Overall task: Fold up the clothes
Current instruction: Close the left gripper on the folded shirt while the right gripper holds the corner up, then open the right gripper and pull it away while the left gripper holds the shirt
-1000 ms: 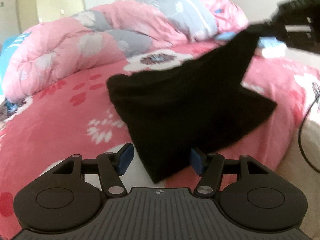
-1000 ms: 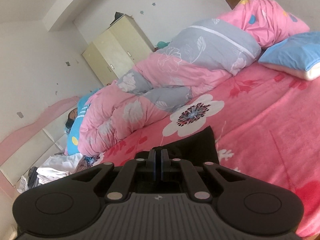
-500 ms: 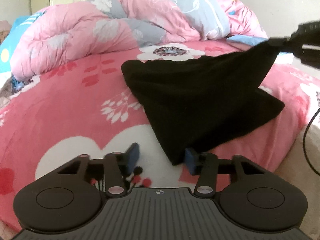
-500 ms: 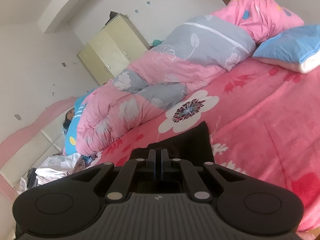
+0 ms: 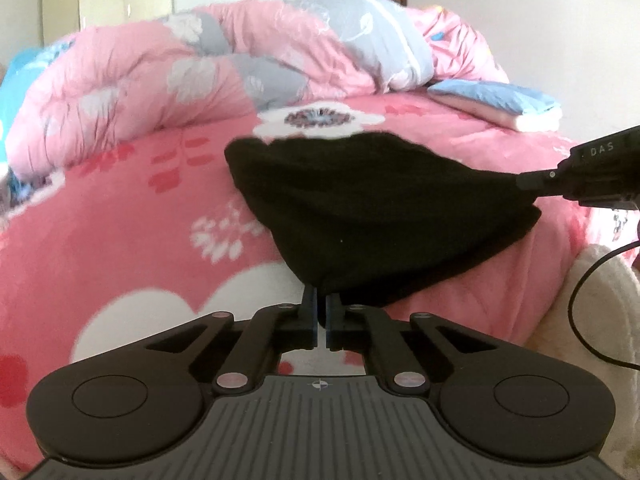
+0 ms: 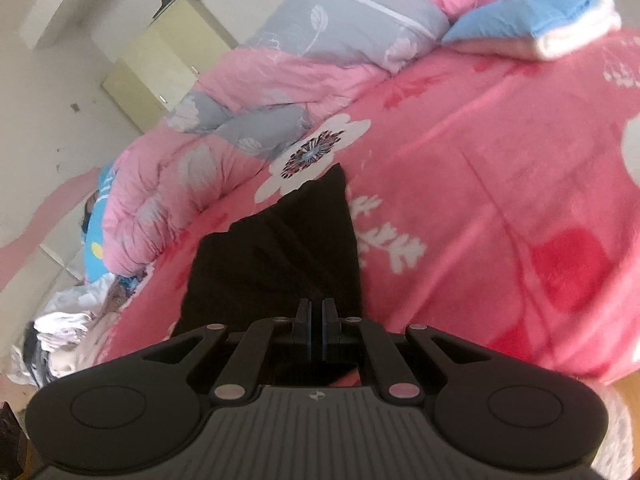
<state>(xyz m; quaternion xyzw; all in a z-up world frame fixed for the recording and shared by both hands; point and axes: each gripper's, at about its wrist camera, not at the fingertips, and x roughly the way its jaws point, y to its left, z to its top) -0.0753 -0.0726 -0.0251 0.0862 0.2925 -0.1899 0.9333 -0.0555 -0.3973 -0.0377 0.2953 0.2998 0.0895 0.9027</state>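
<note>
Black garment [image 5: 376,216] corners pinched by left gripper [image 5: 322,304] and right gripper [image 6: 316,312].

Left tongs [image 5: 321,300] pinched closed, right tongs [image 6: 316,307] pinched closed, both level

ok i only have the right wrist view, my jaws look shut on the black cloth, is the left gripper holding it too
Observer: Yes. In the left wrist view the left gripper is shut on the near corner of the black garment.
Operator: is my side lifted or flat on the bed
Observer: Lifted. The right gripper holds its corner up off the pink floral bedsheet, so the cloth slopes down from it.
Operator: anything near me on that side
Observer: A thin black cable loops beside the bed edge, below your gripper.
</note>
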